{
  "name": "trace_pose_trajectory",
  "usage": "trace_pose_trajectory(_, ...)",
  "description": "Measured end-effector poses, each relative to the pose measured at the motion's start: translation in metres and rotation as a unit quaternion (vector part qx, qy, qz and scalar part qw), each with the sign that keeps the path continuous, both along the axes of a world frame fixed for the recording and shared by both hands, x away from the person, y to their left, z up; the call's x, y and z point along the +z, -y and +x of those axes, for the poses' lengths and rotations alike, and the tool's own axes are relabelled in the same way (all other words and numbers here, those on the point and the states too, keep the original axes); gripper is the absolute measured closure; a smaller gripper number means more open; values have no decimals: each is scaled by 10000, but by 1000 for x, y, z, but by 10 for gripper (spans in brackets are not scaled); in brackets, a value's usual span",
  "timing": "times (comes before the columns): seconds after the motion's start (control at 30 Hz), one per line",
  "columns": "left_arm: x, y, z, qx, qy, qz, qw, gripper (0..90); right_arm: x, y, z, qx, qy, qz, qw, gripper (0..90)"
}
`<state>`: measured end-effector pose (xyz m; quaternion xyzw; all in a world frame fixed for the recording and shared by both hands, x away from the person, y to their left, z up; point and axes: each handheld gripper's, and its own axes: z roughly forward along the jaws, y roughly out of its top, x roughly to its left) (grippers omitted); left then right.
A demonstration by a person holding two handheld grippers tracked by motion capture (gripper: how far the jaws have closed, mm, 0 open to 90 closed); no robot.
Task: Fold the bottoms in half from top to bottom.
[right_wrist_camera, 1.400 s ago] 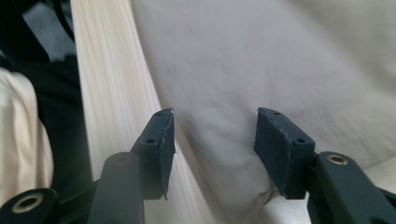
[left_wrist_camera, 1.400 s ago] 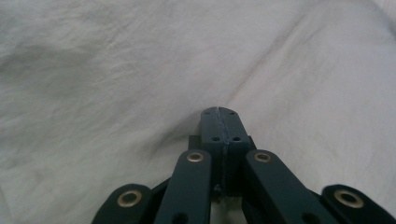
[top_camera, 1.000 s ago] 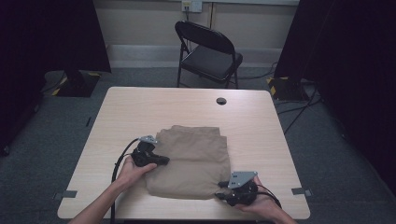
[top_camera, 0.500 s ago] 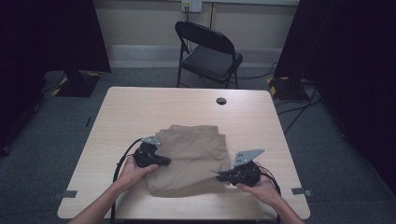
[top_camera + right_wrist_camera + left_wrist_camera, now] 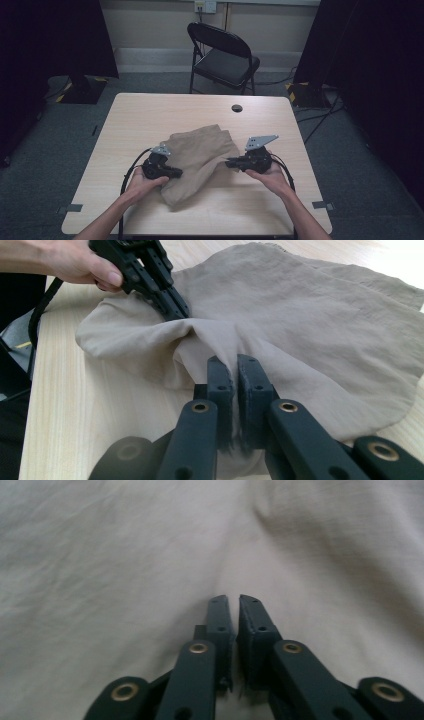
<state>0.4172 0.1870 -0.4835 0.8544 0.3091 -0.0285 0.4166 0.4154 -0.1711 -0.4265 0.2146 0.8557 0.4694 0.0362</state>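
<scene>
We see a pale wooden tabletop (image 5: 150,120) with a small dark round grommet (image 5: 236,108) near the middle of its far edge. Beyond that edge stands a black folding chair (image 5: 223,57) (seat turned toward the tabletop) on grey carpet (image 5: 65,145). Black curtains (image 5: 55,40) hang at both sides, and cables (image 5: 320,117) trail past the far right corner.

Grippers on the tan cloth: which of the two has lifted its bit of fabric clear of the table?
The right gripper: it pinches the tan cloth's right edge raised into a ridge. The left gripper lies low, pressed on the cloth's left side.
</scene>
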Motion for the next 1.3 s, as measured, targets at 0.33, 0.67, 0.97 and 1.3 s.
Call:
trace_pose_trajectory(0.33,29,-1,-68,-838,348,-304,9954,545,-1,-1,-8,18,1,-2,10000,859)
trace_pose_trajectory(0.67,13,6,-78,-715,596,359,9950,337,1,1,-8,-71,0,39,10000,859)
trace_pose_trajectory(0.97,12,7,-71,-499,816,498,9942,727,6,7,-15,-72,40,90,9999,861)
trace_pose_trajectory(1.3,37,-7,-69,-185,741,-398,9963,881,20,20,-37,-127,252,181,9994,862)
